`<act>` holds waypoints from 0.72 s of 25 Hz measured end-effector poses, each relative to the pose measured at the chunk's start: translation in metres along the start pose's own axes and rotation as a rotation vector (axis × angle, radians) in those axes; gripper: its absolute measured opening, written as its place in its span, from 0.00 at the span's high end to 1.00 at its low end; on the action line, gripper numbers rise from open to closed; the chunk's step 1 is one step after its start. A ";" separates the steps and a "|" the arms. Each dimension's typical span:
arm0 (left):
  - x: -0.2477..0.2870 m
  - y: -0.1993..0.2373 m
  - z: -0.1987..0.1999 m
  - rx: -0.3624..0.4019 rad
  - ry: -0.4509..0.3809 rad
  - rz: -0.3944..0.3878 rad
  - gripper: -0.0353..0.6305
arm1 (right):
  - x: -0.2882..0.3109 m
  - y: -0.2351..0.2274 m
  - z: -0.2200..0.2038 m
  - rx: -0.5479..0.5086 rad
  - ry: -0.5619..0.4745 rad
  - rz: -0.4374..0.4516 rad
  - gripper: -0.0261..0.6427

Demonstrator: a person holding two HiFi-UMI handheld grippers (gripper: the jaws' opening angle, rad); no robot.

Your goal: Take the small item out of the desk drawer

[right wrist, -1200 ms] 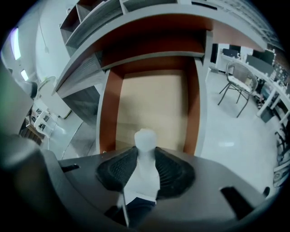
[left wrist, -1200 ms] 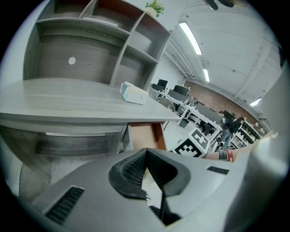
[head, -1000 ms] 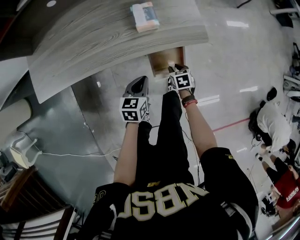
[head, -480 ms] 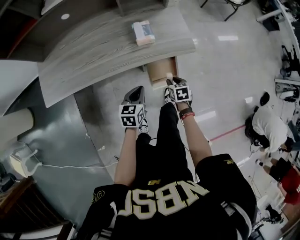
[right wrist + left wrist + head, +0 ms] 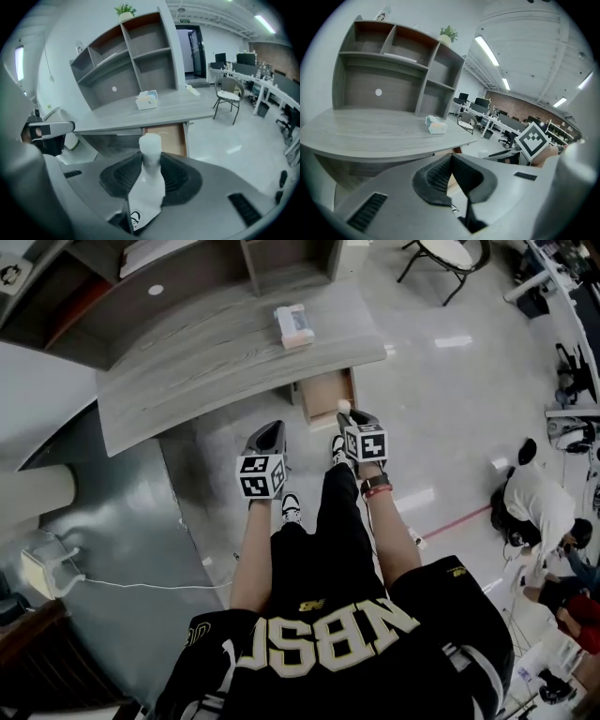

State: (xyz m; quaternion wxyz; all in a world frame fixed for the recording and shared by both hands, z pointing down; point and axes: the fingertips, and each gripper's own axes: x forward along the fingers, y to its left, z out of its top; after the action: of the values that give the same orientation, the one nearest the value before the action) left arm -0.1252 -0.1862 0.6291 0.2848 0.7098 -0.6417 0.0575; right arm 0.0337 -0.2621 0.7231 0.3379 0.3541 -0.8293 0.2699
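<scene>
Desk farther off, drawer seemingly open

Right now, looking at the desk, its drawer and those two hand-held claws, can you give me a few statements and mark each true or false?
1. The right gripper clamps a small white bottle-shaped item between its jaws. True.
2. The light wooden drawer under the grey wood-grain desk is shut. False: it stands pulled open.
3. The left gripper carries the pale tissue box. False: its jaws are together with nothing between them, and the box lies on the desk top.
4. A green potted plant stands on top of the grey shelf unit. True.
</scene>
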 end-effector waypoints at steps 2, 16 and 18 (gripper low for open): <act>-0.006 0.000 0.010 0.015 -0.016 -0.003 0.93 | -0.011 0.006 0.010 0.004 -0.027 -0.001 0.76; -0.051 -0.001 0.089 0.109 -0.146 -0.005 0.93 | -0.091 0.059 0.092 -0.013 -0.234 0.024 0.76; -0.061 -0.002 0.098 0.124 -0.164 -0.008 0.93 | -0.104 0.067 0.100 -0.011 -0.269 0.025 0.76</act>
State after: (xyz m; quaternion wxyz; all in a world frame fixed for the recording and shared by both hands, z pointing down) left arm -0.1613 -0.1797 0.5193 0.1868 0.7309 -0.6554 0.0376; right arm -0.0009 -0.2477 0.5688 0.2222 0.3749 -0.8729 0.2194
